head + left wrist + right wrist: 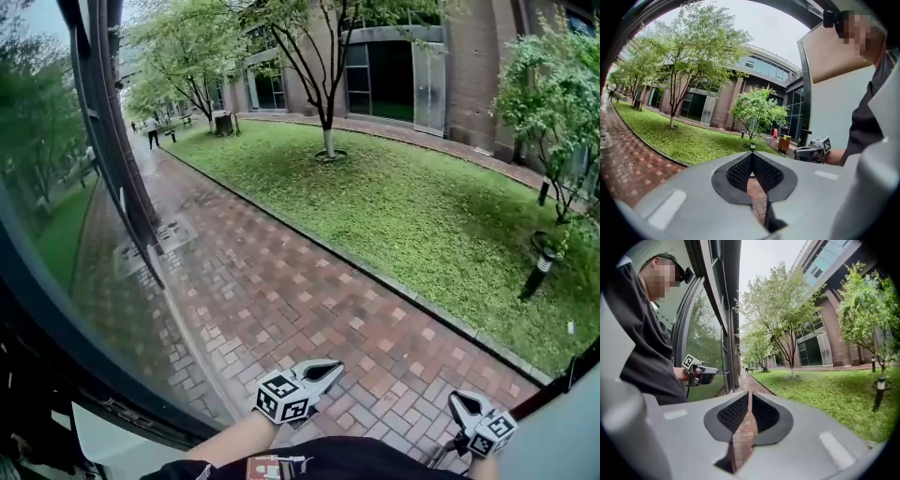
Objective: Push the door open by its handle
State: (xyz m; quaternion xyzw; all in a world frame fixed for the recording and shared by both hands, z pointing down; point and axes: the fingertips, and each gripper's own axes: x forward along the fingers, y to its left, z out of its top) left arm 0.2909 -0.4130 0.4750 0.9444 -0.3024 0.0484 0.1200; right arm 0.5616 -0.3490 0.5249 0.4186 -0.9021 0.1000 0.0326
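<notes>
I stand outdoors on a brick path. A glass door [66, 272] in a dark curved frame fills the left of the head view, and a pale panel [562, 431] sits at the bottom right. No door handle shows clearly in any view. My left gripper [319, 373] is low in the middle, shut and empty, pointing out over the bricks. In its own view the left gripper [752, 154] has its tips together. My right gripper [464, 405] is low on the right beside the pale panel. The right gripper [750, 393] is shut with nothing between its jaws. Neither gripper touches the door.
The brick path [309, 281] runs ahead along the glass wall. To its right lies a lawn [403, 206] with a tree [328, 141] and a short black lamp post [539, 267]. A yellow bin [785, 142] stands by the building. A person [152, 131] walks far off.
</notes>
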